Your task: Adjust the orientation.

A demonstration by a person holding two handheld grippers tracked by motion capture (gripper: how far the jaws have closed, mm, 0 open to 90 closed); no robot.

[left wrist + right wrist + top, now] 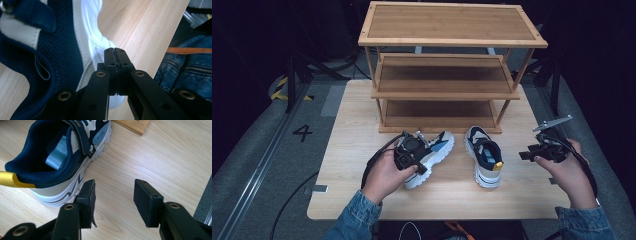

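Note:
Two navy, white and beige sneakers lie on the wooden table (357,130) in front of the rack. My left gripper (417,162) is over the heel end of the left sneaker (437,147). In the left gripper view its jaws (115,53) are pressed together with nothing visible between them, just beside that sneaker's navy collar (62,45) and above its white sole. My right gripper (526,154) hovers to the right of the right sneaker (482,155). It (113,195) is open over bare wood, and that sneaker's heel (62,152) lies just left of its left jaw.
A three-tier bamboo shoe rack (447,70) stands at the back of the table, with nothing on its shelves; its base corner (132,125) is near the right sneaker's toe. The person's jeans (190,65) lie past the table's near edge. Dark floor surrounds the table.

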